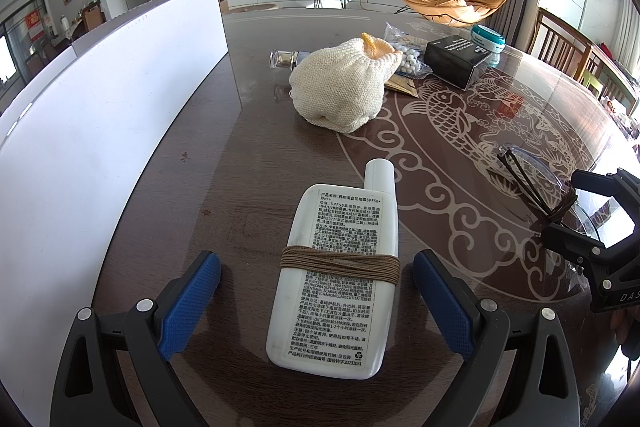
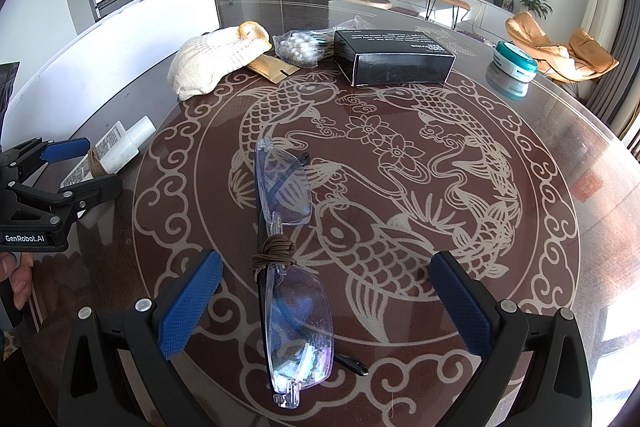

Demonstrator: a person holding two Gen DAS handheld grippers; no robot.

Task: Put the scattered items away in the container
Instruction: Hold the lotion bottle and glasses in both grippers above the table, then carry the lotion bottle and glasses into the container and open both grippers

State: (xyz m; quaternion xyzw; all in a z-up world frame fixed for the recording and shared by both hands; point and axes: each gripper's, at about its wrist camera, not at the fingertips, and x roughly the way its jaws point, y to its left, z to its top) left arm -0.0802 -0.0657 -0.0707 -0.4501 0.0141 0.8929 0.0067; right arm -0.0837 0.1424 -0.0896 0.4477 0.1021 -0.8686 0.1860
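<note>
A flat white sunscreen bottle (image 1: 336,279) with brown cord wound round its middle lies on the table between the spread blue pads of my left gripper (image 1: 316,267), which is open and not touching it. In the right wrist view, rimless glasses (image 2: 288,247) with cord tied at the bridge lie folded between the fingers of my right gripper (image 2: 326,267), also open. The white container (image 1: 100,131) stands along the table's left side. The same bottle (image 2: 116,151) and left gripper (image 2: 80,167) show at the left of the right wrist view.
Further back on the round glass-topped table (image 2: 520,267) lie a cream knitted glove (image 1: 340,87), a bag of cotton swabs (image 2: 300,45), a black box (image 2: 394,57), a teal-lidded jar (image 2: 514,65), a clear bottle (image 1: 282,59) and a tan packet (image 2: 272,67). A hand (image 2: 18,275) holds the left gripper.
</note>
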